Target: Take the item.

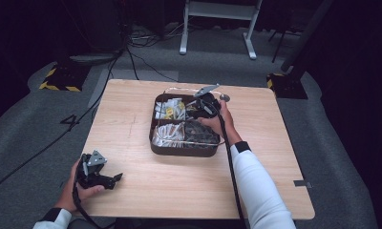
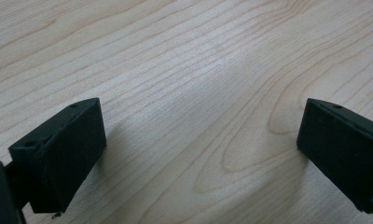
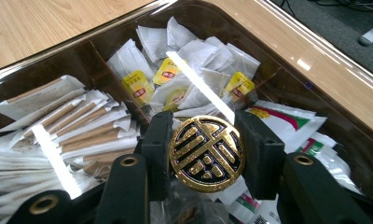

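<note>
A: The gold knob (image 3: 206, 154) sits pinched between the right gripper (image 3: 206, 156)'s jaws, over the tray (image 3: 287, 88) of tea bags (image 3: 175, 74).

B: That grip looks thin; a tilt might drop it among them.

A: The left gripper (image 2: 201, 144) rests open on the table (image 2: 184, 60).

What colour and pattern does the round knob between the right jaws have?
Gold raised ornament on black, on the round knob held by the right hand-held gripper; clearest in the right gripper view.
</note>
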